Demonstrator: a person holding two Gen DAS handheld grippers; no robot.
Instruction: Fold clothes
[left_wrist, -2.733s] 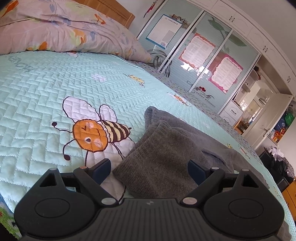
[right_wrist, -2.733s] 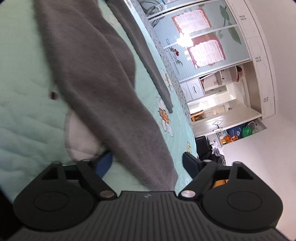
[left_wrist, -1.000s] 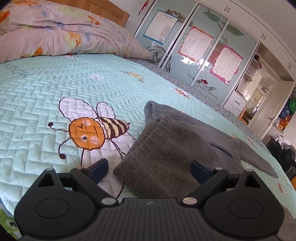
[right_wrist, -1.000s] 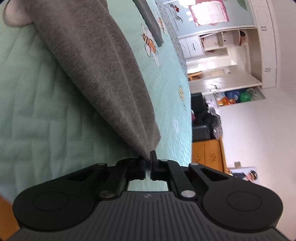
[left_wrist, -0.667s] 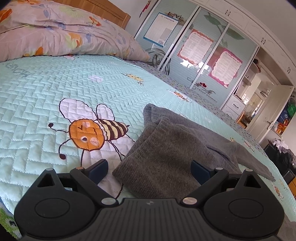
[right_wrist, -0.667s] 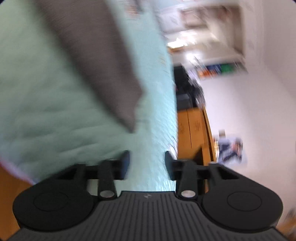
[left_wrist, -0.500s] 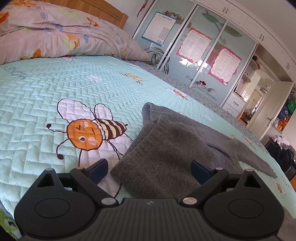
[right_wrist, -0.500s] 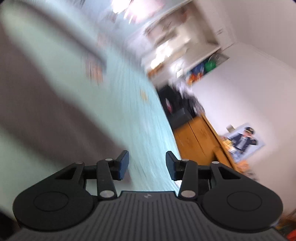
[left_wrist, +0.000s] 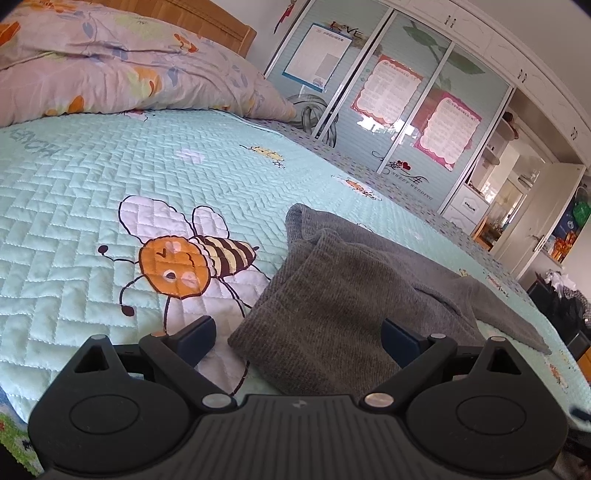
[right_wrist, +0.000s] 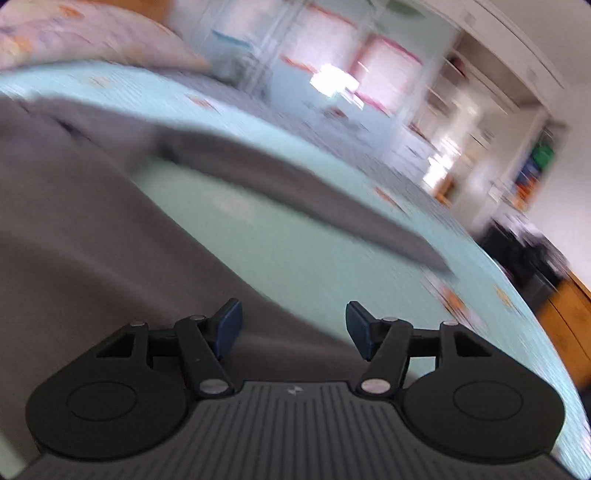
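Released a second ago, the grey sweater (right_wrist: 92, 258) is lying free while the right gripper (right_wrist: 293, 326) is showing jaws that have just been opening, nothing between them; bare quilt (right_wrist: 295, 251) is stretching toward two o'clock. From the left wrist, the left gripper (left_wrist: 297, 338) is hovering, jaws spread wide, over the sweater's folded near edge, with open quilt at nine o'clock.

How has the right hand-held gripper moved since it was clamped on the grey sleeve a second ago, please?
Yes. The right hand-held gripper has let go, its jaws just opening with nothing between them, and rolled upright: the wardrobe doors now stand upright rather than sideways.
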